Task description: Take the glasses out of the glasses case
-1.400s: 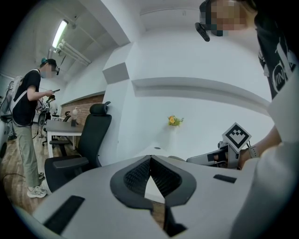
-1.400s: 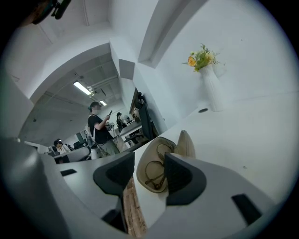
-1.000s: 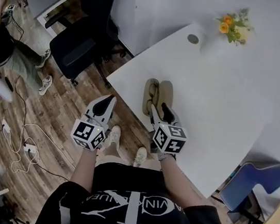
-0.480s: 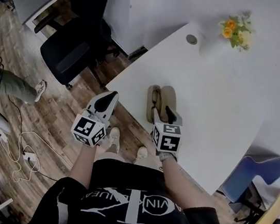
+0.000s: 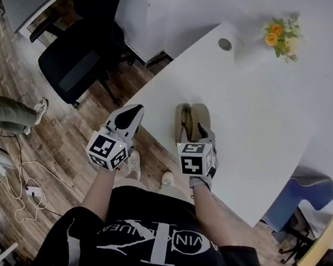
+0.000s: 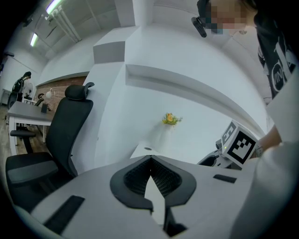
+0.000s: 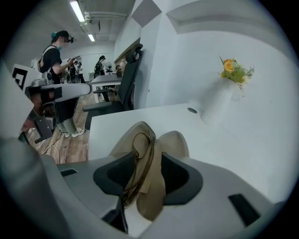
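Count: one open beige clamshell glasses case (image 5: 188,119), lying on the white tabletop (image 5: 250,111) near its front edge. One pair of thin brown-framed glasses (image 7: 143,161) is lying inside the case's left half.

Two grippers. The right gripper (image 5: 199,130) is reaching over the near end of the case. Its tongs are standing apart, with the case's middle fold and the glasses showing between them. Contact cannot be confirmed. The left gripper (image 5: 134,113) is hovering off the tabletop edge, above the wood floor, well apart from the case. Its tongs are meeting at the tips and gripping nothing.

One bunch of orange and yellow flowers (image 5: 275,35) is standing at the far side. One black office chair (image 5: 71,62) is sitting beside the tabletop.

Writing: white lettering on the person's black shirt (image 5: 156,245) is showing upside down and only partly legible.
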{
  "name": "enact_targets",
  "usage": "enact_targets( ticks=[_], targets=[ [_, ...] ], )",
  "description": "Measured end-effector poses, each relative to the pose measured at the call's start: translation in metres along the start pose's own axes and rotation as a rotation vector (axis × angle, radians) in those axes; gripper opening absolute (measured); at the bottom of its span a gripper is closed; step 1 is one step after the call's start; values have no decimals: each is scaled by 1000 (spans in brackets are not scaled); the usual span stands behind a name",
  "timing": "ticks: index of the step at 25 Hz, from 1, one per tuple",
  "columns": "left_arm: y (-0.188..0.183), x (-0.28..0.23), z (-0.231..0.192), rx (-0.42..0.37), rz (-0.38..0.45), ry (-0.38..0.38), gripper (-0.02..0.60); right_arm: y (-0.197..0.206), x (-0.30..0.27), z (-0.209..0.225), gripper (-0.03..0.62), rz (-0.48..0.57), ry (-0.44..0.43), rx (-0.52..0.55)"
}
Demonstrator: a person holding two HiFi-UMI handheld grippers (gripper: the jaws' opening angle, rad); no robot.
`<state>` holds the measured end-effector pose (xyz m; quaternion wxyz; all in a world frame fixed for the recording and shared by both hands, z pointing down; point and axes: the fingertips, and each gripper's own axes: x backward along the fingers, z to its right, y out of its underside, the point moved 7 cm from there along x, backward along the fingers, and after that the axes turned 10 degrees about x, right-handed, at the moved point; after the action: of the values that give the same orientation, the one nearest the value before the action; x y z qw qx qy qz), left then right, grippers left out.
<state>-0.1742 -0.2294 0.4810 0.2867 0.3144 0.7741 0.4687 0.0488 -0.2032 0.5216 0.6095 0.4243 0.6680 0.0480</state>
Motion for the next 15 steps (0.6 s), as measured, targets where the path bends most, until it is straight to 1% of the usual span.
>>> enact_targets(
  ticks=[2, 5, 6, 8, 10, 15],
  targets=[
    [-1, -2, -4, 5, -2, 2, 14, -2, -1, 2, 183, -22, 18, 24],
    [0, -6, -10, 13, -6, 1, 14, -12, 0, 2, 183, -41, 42, 124],
    [1, -8, -11, 15, -9, 2, 14, -15, -1, 2, 183, -42, 34, 125],
    [3, -12, -13, 21, -16, 8, 14, -18, -5, 1, 182, -52, 0, 79],
    [4, -15, -12, 24, -20, 19, 14, -16, -11, 2, 181, -89, -23, 40],
    [1, -20, -16, 28, -21, 43, 14, -9, -20, 5, 166, -185, -26, 48]
  ],
)
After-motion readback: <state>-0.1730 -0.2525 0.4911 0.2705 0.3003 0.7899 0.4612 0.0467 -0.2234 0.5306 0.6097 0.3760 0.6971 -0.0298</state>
